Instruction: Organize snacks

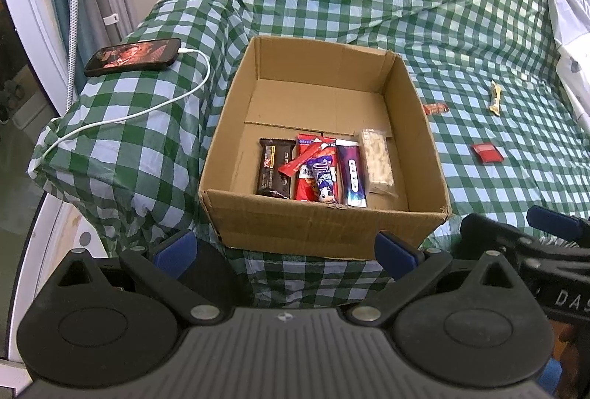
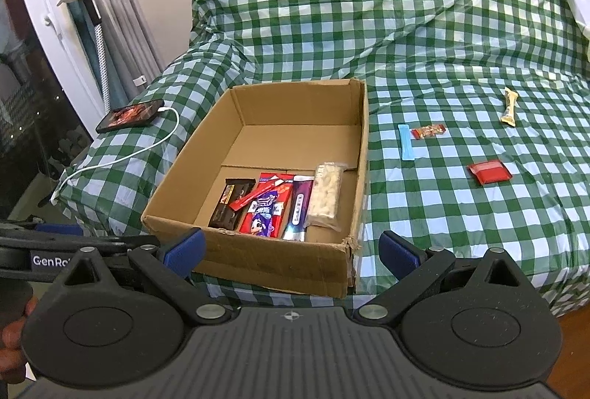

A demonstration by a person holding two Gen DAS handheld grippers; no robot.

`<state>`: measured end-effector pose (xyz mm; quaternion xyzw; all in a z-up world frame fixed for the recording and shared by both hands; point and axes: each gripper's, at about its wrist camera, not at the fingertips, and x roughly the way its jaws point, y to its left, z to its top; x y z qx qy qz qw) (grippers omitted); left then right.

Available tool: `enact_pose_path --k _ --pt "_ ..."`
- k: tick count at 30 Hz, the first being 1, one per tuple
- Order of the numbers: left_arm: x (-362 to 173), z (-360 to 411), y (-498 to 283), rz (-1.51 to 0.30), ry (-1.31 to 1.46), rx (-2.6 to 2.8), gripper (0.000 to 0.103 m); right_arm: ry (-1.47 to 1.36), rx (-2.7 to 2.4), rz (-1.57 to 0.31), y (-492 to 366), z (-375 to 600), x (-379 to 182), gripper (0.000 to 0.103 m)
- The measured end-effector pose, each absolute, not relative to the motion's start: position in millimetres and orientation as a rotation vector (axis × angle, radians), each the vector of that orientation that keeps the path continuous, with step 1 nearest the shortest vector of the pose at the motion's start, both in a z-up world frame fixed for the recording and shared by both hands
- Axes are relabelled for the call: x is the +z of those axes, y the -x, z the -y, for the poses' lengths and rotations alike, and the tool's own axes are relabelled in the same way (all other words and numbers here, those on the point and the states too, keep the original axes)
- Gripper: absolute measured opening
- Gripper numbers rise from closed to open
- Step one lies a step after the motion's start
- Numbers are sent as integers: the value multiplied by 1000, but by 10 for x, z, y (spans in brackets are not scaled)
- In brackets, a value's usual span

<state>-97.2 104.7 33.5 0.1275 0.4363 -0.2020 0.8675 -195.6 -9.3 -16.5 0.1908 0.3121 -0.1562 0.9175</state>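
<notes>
snacks [image 2: 280, 203] in box [image 2: 258, 262], phone [image 2: 129, 115] left.

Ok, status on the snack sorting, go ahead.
Left claw and right claw both open, empty. Brown cardboard box holds several snacks; four wrapped snacks, including red square packet, loose on checked cloth. Nothing blocking.

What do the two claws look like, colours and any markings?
Both look alike: the left claw and right claw have matte black ribbed bodies, round black pivot discs, silver rivets and blue textured finger pads. White lettering "GenRo" and "DAS" shows on their sides.
</notes>
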Motion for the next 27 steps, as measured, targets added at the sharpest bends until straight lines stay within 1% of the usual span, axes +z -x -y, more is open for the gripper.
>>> enact_pose_path --k 11,14,20,27 --pt "269 -697 876 -922 -348 -427 103 -457 -378 -617 2007 406 -293 100" --pt "252 -523 825 -934 -367 -441 103 -490 -425 -616 2063 630 -369 100" --pt "278 -37 699 -928 -408 -482 103 -536 -509 -612 2149 1029 -507 100" --pt "324 778 524 -890 -441 -597 103 -581 -648 -601 2200 1567 -710 100"
